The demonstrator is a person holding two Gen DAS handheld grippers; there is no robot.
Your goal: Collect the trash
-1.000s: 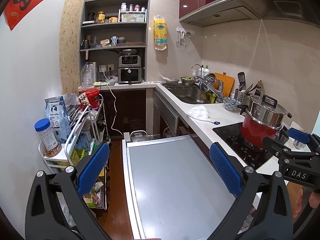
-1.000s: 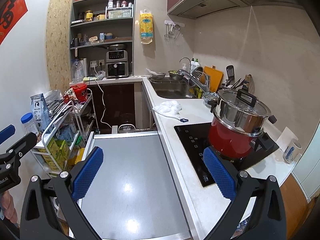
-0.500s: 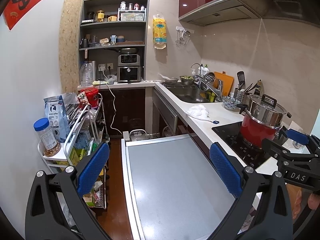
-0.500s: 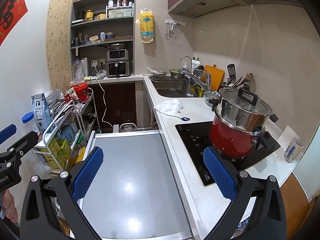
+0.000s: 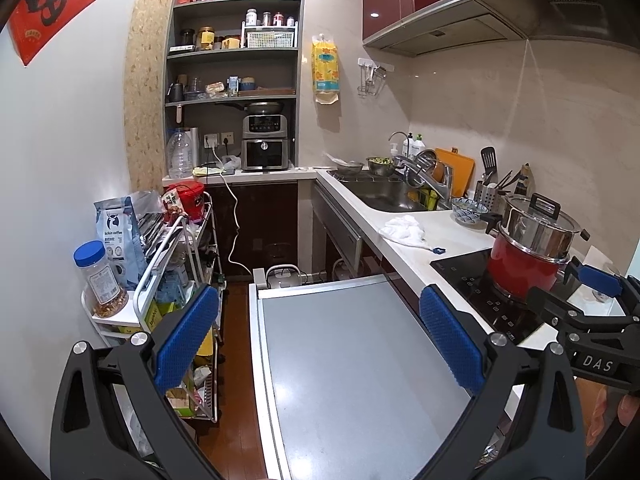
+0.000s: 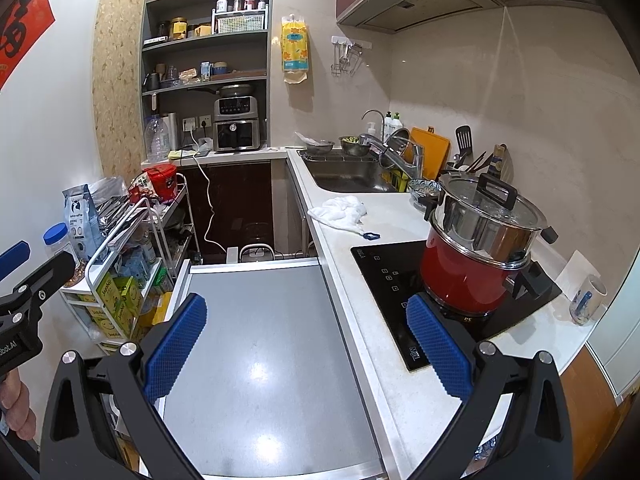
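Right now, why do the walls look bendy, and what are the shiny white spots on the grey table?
Both wrist views use fisheye lenses, so straight edges like the shelf unit bow outward and the corners go black. In the right wrist view, the spots on the grey table are lamp glare. In the left wrist view, that glare is fainter, and everything looks sharp, not blurry.

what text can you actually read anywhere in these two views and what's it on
"DAS": on the right gripper's body.
"ckin coffee": coffee bag, first letters hidden.
"obot.AI": left gripper's body, cut off at the edge.
"Jacobs": green boxes on the cart.
One black character: red wall poster.
Cooktop logo, jar label, shelf tins: too small or blurred.
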